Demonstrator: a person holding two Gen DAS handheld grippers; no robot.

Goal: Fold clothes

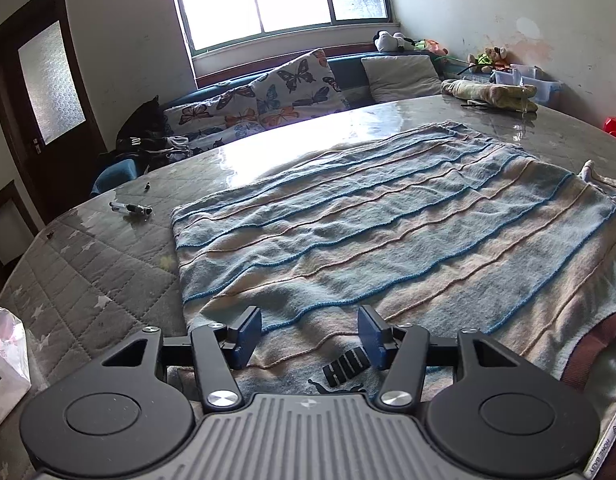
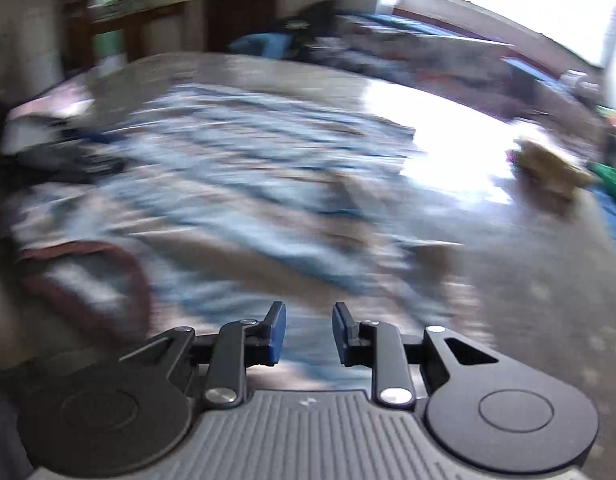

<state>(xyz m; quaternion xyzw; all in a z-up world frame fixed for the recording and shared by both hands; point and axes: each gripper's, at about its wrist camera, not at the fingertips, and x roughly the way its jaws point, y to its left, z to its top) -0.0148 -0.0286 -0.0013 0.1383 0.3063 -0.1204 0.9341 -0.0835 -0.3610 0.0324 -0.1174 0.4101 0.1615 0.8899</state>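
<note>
A light-blue and beige striped sweater (image 1: 388,232) lies spread flat on the grey table (image 1: 108,280), its brown collar (image 1: 600,344) at the right. My left gripper (image 1: 310,332) is open and empty, just above the sweater's near part by a black logo (image 1: 346,366). In the right wrist view, heavily blurred by motion, the same sweater (image 2: 248,184) fills the middle, its brown collar (image 2: 120,264) at the left. My right gripper (image 2: 309,330) is open and empty, over the sweater's near edge.
A pen (image 1: 130,209) lies on the table left of the sweater. A folded yellowish cloth (image 1: 492,94) and plastic bins (image 1: 524,76) sit at the far right edge. A white bag (image 1: 4,360) is at the near left. A cushioned bench (image 1: 268,92) stands behind the table.
</note>
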